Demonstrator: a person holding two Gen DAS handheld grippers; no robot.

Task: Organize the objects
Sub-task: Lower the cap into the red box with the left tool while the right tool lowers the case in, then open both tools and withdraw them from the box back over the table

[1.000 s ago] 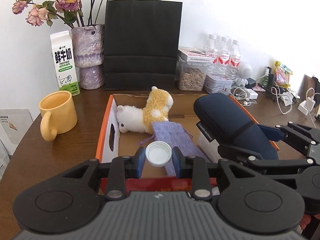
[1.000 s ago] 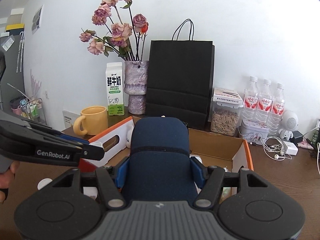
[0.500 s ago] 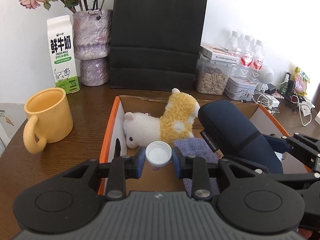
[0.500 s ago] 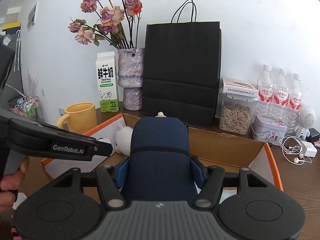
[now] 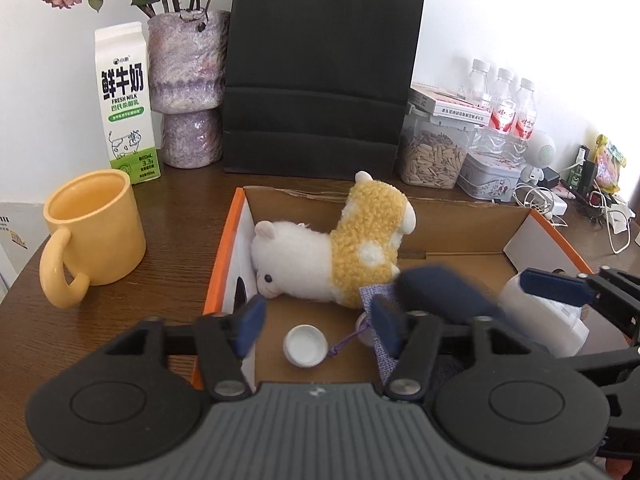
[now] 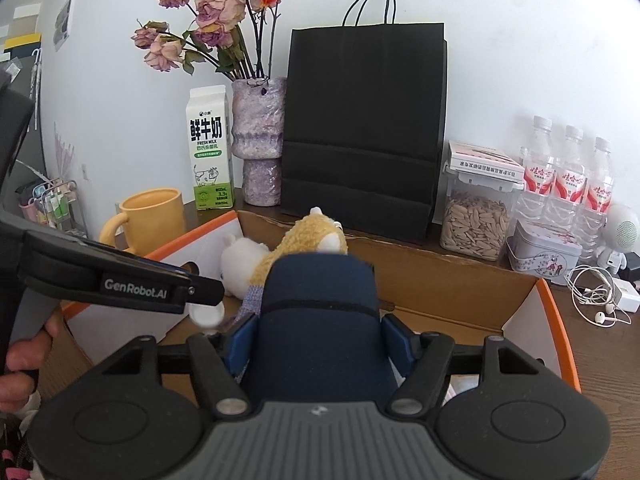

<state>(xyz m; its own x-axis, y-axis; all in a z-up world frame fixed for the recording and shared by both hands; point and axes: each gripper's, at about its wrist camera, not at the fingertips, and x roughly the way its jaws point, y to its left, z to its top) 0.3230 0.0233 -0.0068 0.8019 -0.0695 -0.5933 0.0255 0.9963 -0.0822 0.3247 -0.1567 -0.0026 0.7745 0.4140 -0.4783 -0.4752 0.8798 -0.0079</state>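
Observation:
A cardboard box with orange edges holds a white and yellow plush alpaca and a purple cloth pouch. My left gripper is open above the box; a white bottle cap lies on the box floor just below it, seen blurred in the right wrist view. My right gripper is shut on a navy blue case, held over the box; the case looks blurred in the left wrist view. A white object lies in the box under it.
On the brown table stand a yellow mug, a milk carton, a purple vase with dried roses, a black paper bag, a seed jar, water bottles, a tin and cables.
My left gripper has opened and the white cap has dropped onto the box floor. Both grippers moved forward over the box; the navy case has come lower.

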